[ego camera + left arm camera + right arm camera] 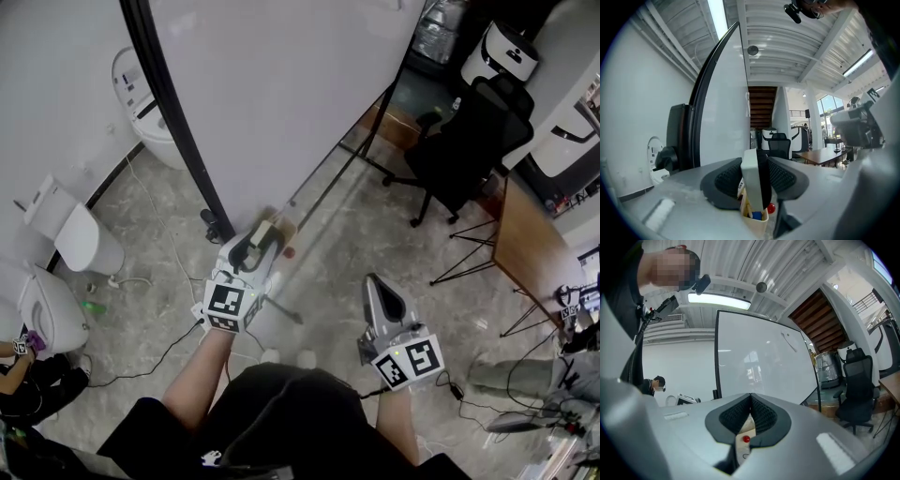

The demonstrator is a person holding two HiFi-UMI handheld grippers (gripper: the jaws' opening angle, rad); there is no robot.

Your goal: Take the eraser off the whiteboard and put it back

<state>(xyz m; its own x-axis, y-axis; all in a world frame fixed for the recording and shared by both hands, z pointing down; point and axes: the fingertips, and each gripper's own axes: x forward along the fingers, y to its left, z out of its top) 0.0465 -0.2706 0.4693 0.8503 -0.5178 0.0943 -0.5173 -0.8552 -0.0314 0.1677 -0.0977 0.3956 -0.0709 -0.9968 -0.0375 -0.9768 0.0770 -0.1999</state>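
Note:
The whiteboard [281, 84] stands upright ahead of me, with its black frame edge [710, 93] at the left of the left gripper view. My left gripper [259, 242] is shut on the eraser [757, 180], a white block with a black felt side, held on edge between the pads. Just beyond and below it sits a small beige box [755, 220] with markers in it, and a red knob [771, 207] beside the box. My right gripper [375, 286] hangs lower right, away from the board. Its jaws [751, 414] are shut with nothing between them.
A black office chair [464, 155] and a wooden table [525, 244] stand to the right of the board. White machines [80, 234] line the wall at left, with cables on the marble floor [150, 309]. A person crouches at the far left [28, 375].

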